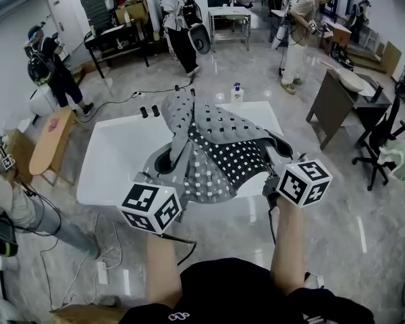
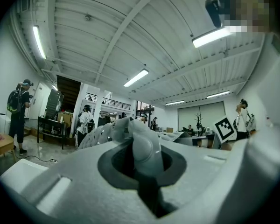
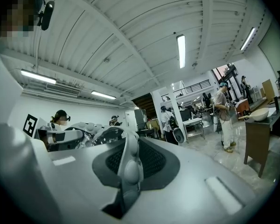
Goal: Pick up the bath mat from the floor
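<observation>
Bright ceiling tubes [image 2: 136, 78]; floor [image 1: 223, 69] glare (fisheye edges bend).

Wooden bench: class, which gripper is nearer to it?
Left. The left gripper grips the bath mat on the side toward the wooden bench; the right gripper grips it farther away.

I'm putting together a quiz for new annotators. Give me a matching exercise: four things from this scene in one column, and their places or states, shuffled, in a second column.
Things:
1. bath mat
2. bottle
3. wooden bench
4. office chair

Places or states:
A. on the floor at the head view's right
B. by the far edge of the white surface
C. pinched by the left gripper and right gripper, lifted
D. on the floor at the head view's left

Pairs: 1-C, 2-B, 3-D, 4-A
</observation>
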The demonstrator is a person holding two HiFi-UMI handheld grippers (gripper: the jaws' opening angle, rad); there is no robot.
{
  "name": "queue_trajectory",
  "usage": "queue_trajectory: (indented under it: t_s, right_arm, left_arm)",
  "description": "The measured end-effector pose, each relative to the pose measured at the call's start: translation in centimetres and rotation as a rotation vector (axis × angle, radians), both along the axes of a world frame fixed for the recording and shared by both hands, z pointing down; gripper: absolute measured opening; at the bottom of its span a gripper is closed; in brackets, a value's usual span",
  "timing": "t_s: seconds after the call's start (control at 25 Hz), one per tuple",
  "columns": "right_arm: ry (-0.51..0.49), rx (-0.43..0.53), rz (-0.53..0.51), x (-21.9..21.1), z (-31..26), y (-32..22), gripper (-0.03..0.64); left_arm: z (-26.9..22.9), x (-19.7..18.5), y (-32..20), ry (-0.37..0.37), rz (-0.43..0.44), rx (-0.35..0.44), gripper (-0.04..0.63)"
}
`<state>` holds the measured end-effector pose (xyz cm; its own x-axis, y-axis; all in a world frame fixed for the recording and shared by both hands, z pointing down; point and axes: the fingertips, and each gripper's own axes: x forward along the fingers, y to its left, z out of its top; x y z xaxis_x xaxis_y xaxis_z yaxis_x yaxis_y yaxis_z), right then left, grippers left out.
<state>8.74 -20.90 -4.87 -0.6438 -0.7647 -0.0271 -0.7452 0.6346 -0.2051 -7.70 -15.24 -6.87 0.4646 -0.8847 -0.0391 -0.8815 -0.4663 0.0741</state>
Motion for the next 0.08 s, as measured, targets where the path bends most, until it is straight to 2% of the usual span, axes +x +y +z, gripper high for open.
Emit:
queue_trajectory:
  t_s: [0.08]
  right_arm:
    - [0.001,0.003,0.003,-0.12,-0.23,-0.07,0.023]
  left_arm:
    - [-0.17,-0.16,-0.04,0.003,0.001,0.000,0.025]
